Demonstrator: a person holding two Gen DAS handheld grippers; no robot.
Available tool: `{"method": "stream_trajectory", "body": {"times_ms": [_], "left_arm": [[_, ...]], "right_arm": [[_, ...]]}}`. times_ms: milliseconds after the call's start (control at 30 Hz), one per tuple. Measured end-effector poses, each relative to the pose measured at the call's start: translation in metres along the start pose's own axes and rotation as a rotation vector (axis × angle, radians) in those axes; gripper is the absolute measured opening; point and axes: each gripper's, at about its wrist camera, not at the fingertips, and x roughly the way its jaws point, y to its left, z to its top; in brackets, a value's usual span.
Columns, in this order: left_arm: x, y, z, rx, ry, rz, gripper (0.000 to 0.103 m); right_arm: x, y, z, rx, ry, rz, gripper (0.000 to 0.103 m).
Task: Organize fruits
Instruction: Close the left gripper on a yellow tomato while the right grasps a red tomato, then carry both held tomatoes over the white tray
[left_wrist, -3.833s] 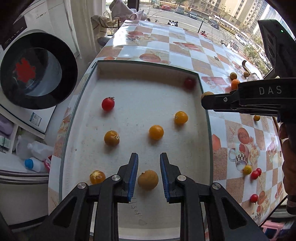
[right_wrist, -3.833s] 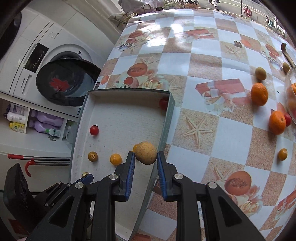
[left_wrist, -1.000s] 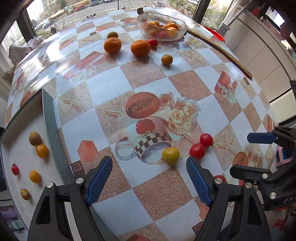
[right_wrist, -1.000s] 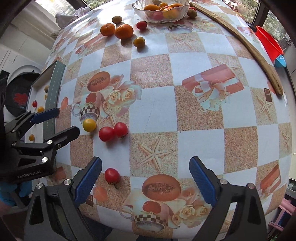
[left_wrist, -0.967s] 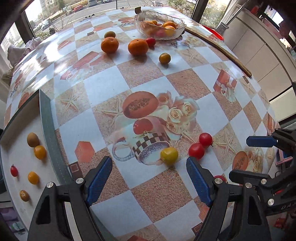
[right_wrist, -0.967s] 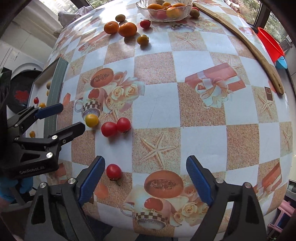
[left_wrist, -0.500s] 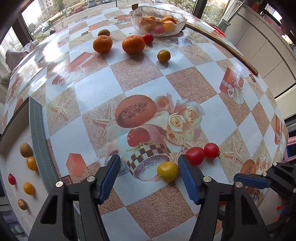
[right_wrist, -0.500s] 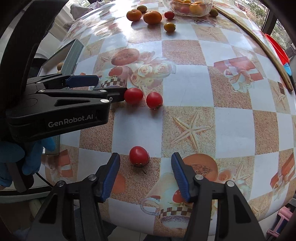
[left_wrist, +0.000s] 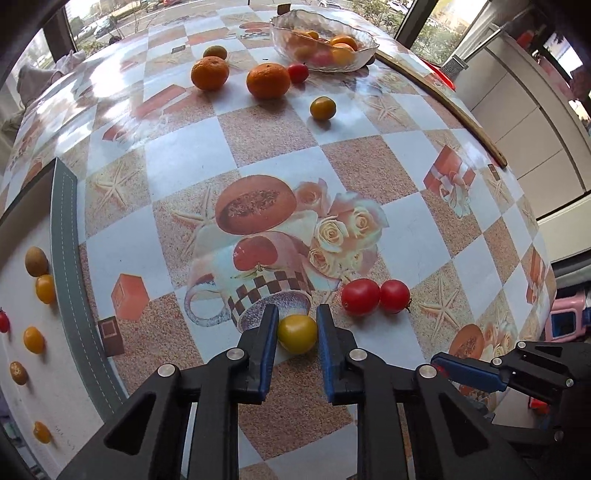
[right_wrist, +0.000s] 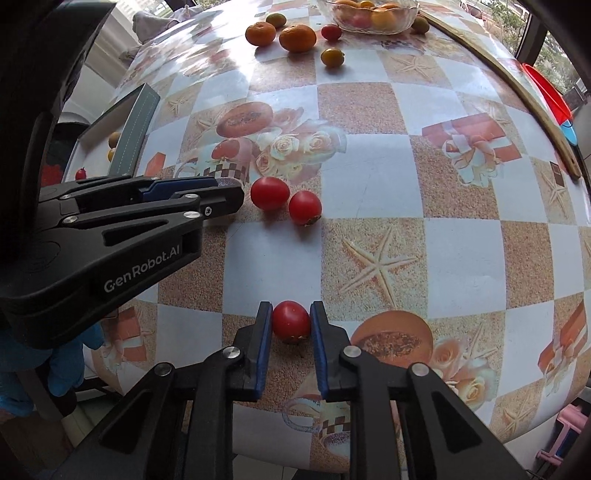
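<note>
My left gripper (left_wrist: 295, 325) is shut on a yellow tomato (left_wrist: 297, 333) that rests on the patterned tablecloth, both blue pads pressing its sides. In the right wrist view my right gripper (right_wrist: 291, 320) is shut on a red tomato (right_wrist: 291, 320), also on the cloth near the front edge. Two more red tomatoes (left_wrist: 360, 296) (right_wrist: 269, 192) lie side by side to the right of the yellow one. The left gripper's body (right_wrist: 122, 221) reaches in from the left of the right wrist view, hiding the yellow tomato there.
A white tray with a grey rim (left_wrist: 70, 280) holds several small fruits at the left. At the far side are two oranges (left_wrist: 268, 80), a small yellow fruit (left_wrist: 322, 108), a red tomato (left_wrist: 297, 72) and a glass bowl (left_wrist: 364, 51) of fruit. A gloved hand (right_wrist: 55, 365) shows at lower left.
Both grippers went from wide open to shut, the left on the yellow tomato, the right on the lone red tomato. The right gripper shifted toward its tomato early on.
</note>
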Motion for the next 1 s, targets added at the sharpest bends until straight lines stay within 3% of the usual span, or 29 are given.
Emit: {"method": "stream_trajectory", "body": {"times_ms": [400,1000], "left_arm": [[-0.028,0.025,-0.006,-0.092,-0.041,-0.002,0.022],[-0.064,0.076,-0.020,-0.214,-0.108,0.024,0.022]], "right_arm": [[-0.017,-0.024,0.022,0.118,-0.023,0.034,0.022],[-0.018,0.021,0.062,0.012,-0.024,0.056,0.022]]}}
